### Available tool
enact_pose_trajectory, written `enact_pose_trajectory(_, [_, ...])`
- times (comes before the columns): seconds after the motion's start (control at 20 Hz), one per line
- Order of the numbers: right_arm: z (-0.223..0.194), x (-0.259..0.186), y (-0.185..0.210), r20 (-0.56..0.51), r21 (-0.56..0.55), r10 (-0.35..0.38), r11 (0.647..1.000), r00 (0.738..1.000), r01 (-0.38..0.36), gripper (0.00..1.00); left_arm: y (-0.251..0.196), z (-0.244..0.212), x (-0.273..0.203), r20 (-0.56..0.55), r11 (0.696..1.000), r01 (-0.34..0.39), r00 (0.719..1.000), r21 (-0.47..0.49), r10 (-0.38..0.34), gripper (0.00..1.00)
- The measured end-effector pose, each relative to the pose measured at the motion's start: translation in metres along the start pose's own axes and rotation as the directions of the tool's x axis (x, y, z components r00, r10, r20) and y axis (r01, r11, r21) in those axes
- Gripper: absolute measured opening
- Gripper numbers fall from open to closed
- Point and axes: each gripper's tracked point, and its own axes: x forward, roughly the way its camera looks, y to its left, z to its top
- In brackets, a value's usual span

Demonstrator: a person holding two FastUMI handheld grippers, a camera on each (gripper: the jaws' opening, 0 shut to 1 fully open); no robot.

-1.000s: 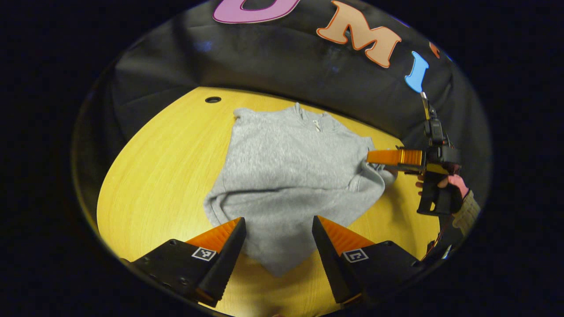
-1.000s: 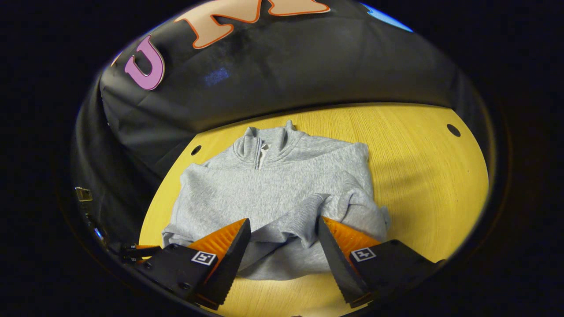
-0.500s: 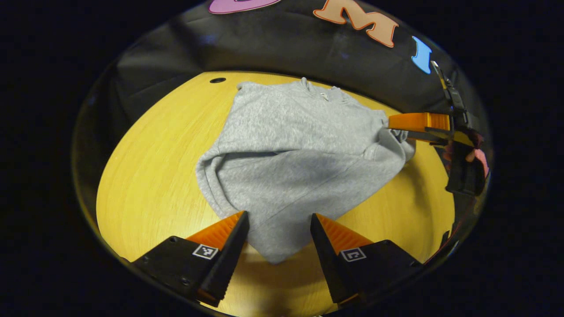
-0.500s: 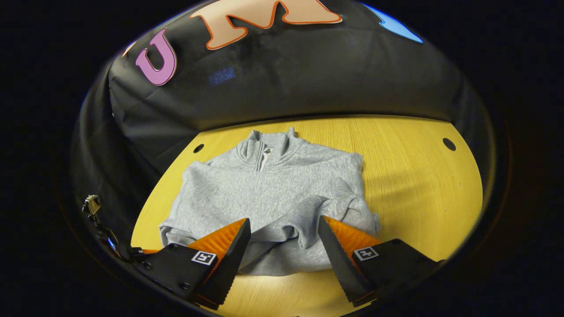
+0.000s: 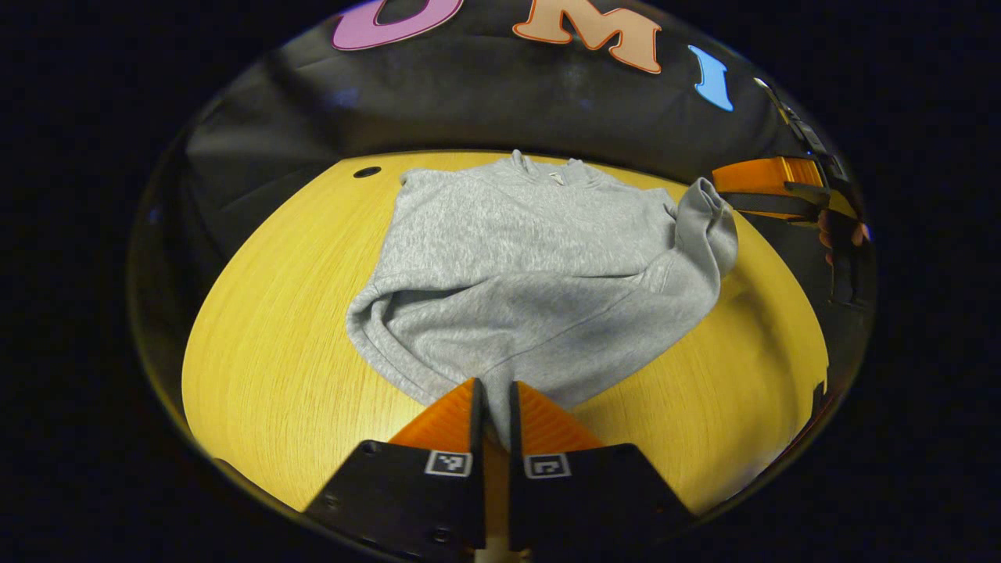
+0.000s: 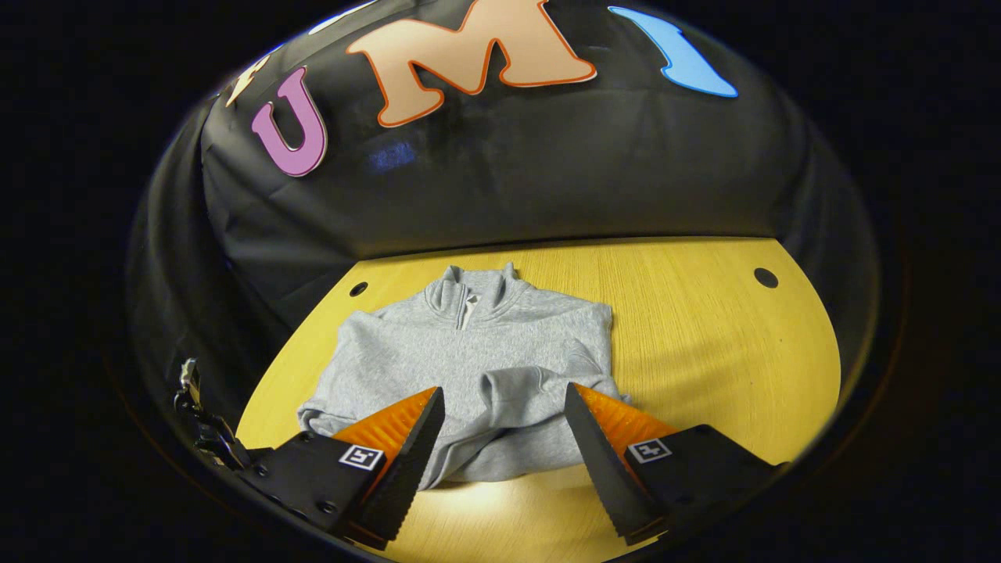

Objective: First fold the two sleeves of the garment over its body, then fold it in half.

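Fleece garment (image 5: 516,258), heathered grey with a stand-up zip collar, is lying on the yellow wood-grain counter (image 5: 274,336), its collar pointing toward the black cloth wall. Both sleeves are lying folded in over the body, leaving soft rumpled ridges across the lower half. No readable brand or writing is showing on the fabric; a small pale tab at the neck is too small to make out.

In the left gripper view, the left tongs (image 5: 493,407) are clenching the near hem of the garment, the ribbed fingers pressed almost together with a thin fold of grey cloth between them. At the right edge of that view the right tongs (image 5: 755,191) are sitting just beside a raised, rounded fold of the garment's corner.

In the right gripper view, the right tongs (image 6: 500,422) are standing spread wide, the bunched sleeve cuff (image 6: 508,395) lying between the fingers without either one pressing on it. Two small round holes are showing in the counter near the back edge.
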Motion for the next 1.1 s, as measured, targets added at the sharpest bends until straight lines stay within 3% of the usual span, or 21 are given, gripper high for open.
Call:
enact_pose_trajectory(0.05, [0.002, -0.007, 0.001, 0.013, 0.008, 0.000, 1.000, 1.000, 0.000, 0.93, 0.000, 0.000, 0.001, -0.007, 1.000, 0.003, 1.000, 0.004, -0.003, 0.02])
enact_pose_trajectory(0.1, [0.001, -0.013, 0.000, 0.022, 0.006, -0.006, 1.000, 1.000, 0.006, 0.93, 0.000, 0.001, 0.001, -0.010, 1.000, 0.007, 1.000, 0.010, -0.007, 0.00])
enact_pose_trajectory(0.2, [-0.002, -0.026, -0.006, 0.034, -0.017, -0.031, 0.999, 0.999, 0.032, 0.97, 0.000, 0.003, 0.000, -0.027, 1.000, 0.016, 1.000, -0.002, -0.016, 0.00])
enact_pose_trajectory(0.3, [-0.006, -0.035, -0.007, 0.037, -0.013, -0.041, 0.999, 0.998, 0.041, 0.93, -0.001, 0.013, -0.005, -0.018, 0.999, 0.034, 0.999, -0.043, -0.035, 0.00])
enact_pose_trajectory(0.35, [-0.009, -0.039, -0.008, 0.037, -0.008, -0.047, 0.999, 0.998, 0.047, 0.97, -0.001, 0.024, -0.008, 0.002, 0.997, 0.045, 0.999, -0.067, -0.045, 0.00])
enact_pose_trajectory(0.65, [-0.019, -0.058, -0.020, 0.043, 0.017, -0.080, 0.997, 0.996, 0.080, 0.97, 0.011, 0.104, -0.023, 0.139, 0.981, 0.087, 0.988, -0.175, -0.063, 0.00])
enact_pose_trajectory(0.9, [-0.023, -0.070, -0.022, 0.053, 0.009, -0.097, 0.995, 0.994, 0.096, 0.97, 0.021, 0.148, -0.002, 0.199, 0.972, 0.087, 0.979, -0.218, -0.043, 0.00])
enact_pose_trajectory(1.1, [-0.028, -0.077, -0.024, 0.049, 0.003, -0.113, 0.994, 0.992, 0.113, 0.97, 0.026, 0.159, 0.033, 0.157, 0.981, 0.046, 0.988, -0.191, -0.016, 0.00])
